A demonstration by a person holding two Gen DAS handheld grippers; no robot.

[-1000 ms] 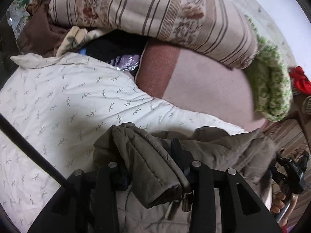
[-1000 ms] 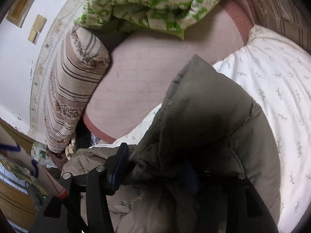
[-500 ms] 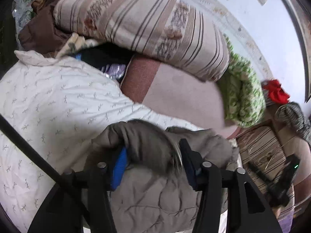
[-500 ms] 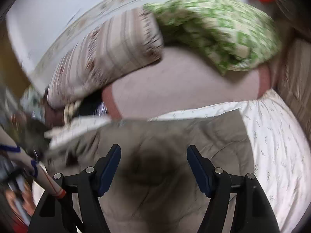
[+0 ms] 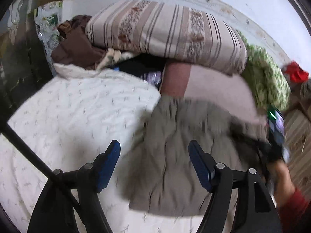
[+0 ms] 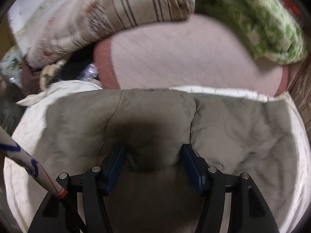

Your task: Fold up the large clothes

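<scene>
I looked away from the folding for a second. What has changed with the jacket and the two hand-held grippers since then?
Both let go. The left hand-held gripper, which had clamped a bunched fold of the olive padded jacket, has just been opening; nothing is between its pads. The right hand-held gripper released its raised part too and now stands open over it. The jacket dropped from a lifted bundle to lie flat on the white quilt. The striped bedding stayed put.

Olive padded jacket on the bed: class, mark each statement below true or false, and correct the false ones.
1. The olive padded jacket lies on a white patterned quilt. True.
2. The left gripper is clamped on the jacket. False: its jaws, just opened wider, hold nothing.
3. A striped folded quilt lies beyond the jacket. True.
4. The green-patterned bedding covers the jacket. False: it lies apart, further back.
5. The right gripper is fully shut. False: its jaws stand apart.
</scene>
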